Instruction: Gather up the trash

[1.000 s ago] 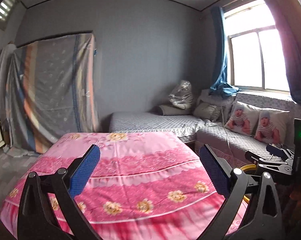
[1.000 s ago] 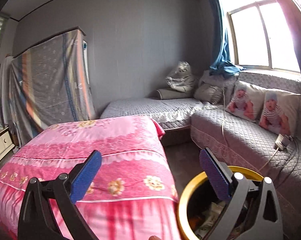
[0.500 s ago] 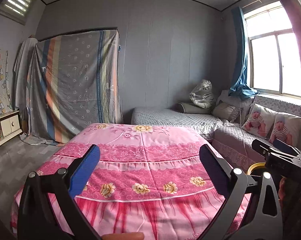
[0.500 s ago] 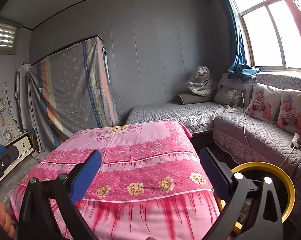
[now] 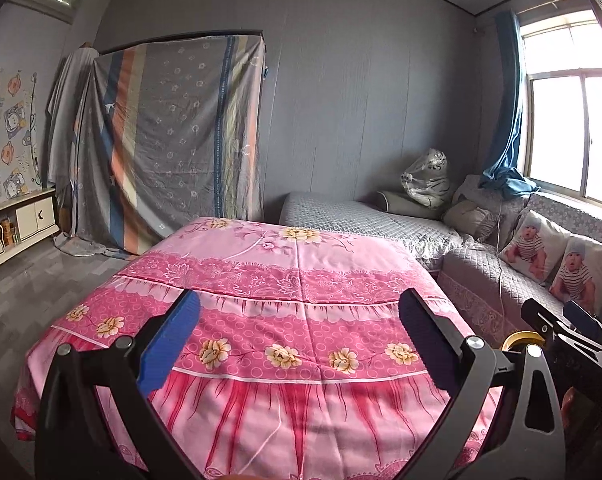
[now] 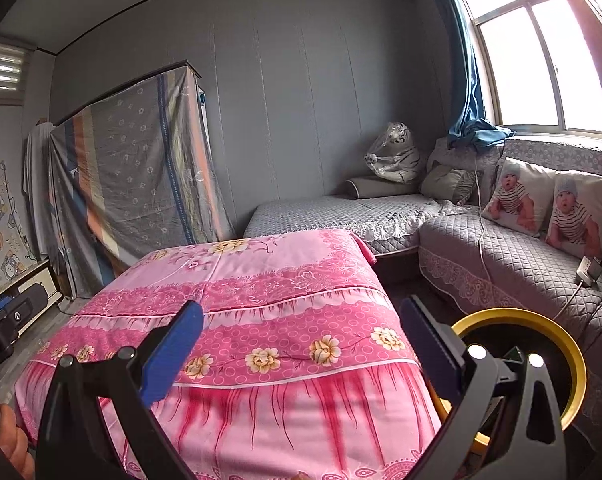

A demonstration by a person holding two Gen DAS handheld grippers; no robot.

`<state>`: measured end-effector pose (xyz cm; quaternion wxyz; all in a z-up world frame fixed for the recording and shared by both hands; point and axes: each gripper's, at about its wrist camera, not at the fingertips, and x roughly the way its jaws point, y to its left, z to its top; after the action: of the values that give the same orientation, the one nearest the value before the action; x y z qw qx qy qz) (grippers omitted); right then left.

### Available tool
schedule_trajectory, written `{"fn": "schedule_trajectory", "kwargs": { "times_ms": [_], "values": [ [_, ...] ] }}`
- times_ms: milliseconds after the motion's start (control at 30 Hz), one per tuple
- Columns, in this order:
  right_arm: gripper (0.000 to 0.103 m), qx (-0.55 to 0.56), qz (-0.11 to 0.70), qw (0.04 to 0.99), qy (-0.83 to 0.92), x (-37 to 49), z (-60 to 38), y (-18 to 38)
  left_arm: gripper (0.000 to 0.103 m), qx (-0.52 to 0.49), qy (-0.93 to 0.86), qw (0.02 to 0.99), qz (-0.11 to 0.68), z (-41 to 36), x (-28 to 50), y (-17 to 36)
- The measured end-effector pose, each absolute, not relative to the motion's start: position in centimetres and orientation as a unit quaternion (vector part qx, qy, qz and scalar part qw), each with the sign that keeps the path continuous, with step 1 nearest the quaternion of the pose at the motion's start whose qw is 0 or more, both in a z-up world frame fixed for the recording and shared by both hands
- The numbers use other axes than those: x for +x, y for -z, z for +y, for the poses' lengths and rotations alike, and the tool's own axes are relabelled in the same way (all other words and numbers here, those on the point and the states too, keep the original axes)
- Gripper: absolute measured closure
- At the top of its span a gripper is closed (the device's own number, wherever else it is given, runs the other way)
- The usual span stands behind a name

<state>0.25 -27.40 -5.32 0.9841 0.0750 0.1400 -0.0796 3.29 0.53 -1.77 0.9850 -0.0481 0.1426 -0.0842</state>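
My left gripper (image 5: 299,344) is open and empty, held above the near end of a table covered with a pink floral cloth (image 5: 285,288). My right gripper (image 6: 301,346) is also open and empty over the same cloth (image 6: 269,292). A yellow-rimmed black trash bin (image 6: 557,328) stands on the floor at the table's right, behind my right finger; its inside is mostly hidden. In the left wrist view only a sliver of the bin's rim (image 5: 521,338) shows, behind the right gripper's body (image 5: 573,340). No loose trash shows on the cloth.
A grey quilted corner sofa (image 6: 501,256) with two baby-print pillows (image 6: 557,208) runs along the right under the window. A cloth-draped cabinet (image 5: 169,140) stands at the back left. A low white cabinet (image 5: 17,224) lines the left wall. A charger and cable (image 6: 587,270) lie on the sofa.
Both grippers have pulled back and swung left: the pink table now shows in full and more of the left wall is in view. The bin has shifted right in the right wrist view. Both stay open.
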Motion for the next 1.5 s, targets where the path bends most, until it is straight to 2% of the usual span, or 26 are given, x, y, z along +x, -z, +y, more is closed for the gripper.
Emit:
{"fn": "schedule_trajectory", "kwargs": {
  "times_ms": [567,1500],
  "values": [
    [0.008,0.083,0.165,0.979,0.088,0.9,-27.9,6.3,0.008,-0.048,0.085,0.983,0.157,0.1,3.1,2.1],
    [0.008,0.086,0.158,0.979,0.096,0.7,-27.7,6.7,0.008,-0.049,0.08,0.984,0.151,-0.3,2.5,1.9]
  ]
}}
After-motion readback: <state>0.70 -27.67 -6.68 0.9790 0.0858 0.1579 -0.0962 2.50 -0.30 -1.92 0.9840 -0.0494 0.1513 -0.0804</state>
